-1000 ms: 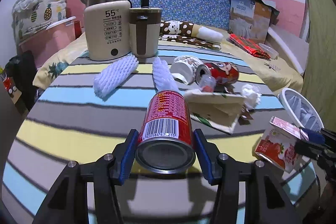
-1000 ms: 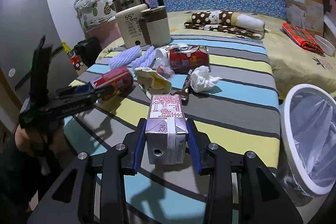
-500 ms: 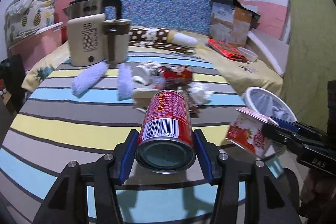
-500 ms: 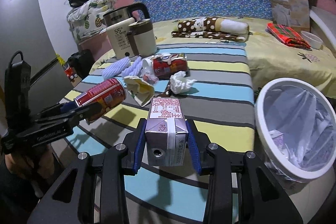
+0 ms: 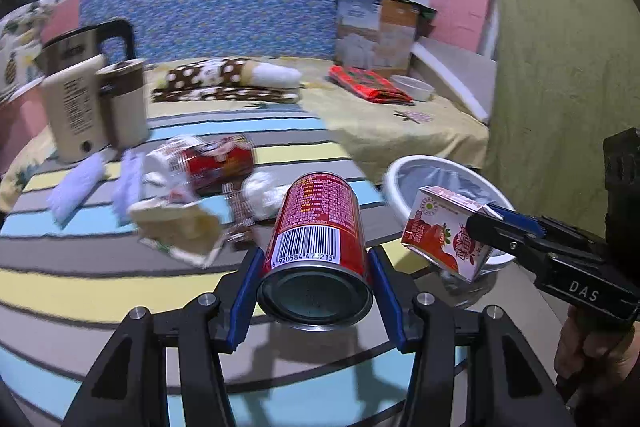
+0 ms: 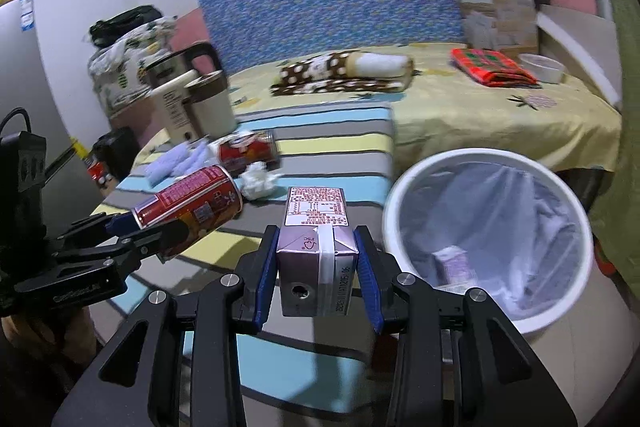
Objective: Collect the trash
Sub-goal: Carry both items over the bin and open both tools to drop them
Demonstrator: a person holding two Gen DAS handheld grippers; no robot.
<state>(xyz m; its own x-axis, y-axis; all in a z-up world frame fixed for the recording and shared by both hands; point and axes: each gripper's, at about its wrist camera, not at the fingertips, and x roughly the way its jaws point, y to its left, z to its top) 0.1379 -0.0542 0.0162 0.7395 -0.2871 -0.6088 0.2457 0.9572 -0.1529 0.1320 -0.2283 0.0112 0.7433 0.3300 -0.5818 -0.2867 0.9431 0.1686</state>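
Both tools are loaded, and the question is which load sits closer to the white trash bin.

The right gripper has its jaws clamped on a small juice carton, gripped across its narrow sides with its long axis running forward along the fingers, away from the camera. In the right wrist view the bin lies just ahead and to the right of the carton, its lined mouth open and some scrap already at the bottom. In the left wrist view the same carton hangs tilted in front of the bin's near rim, but I cannot tell whether it is over the opening.

The left gripper has its jaws clamped on a red drink can, its long axis also pointing forward, base toward the camera. The can is held above the striped counter, and the bin lies well off to its right, beyond the carton.

So the right hand is plainly nearer. I judge the carton goes first, with a short shift right and forward to bring it above the liner before release; the can has farther to cross, over the counter's edge.

The other litter remains on the counter: a second red can, a crumpled tissue and foam sleeves.
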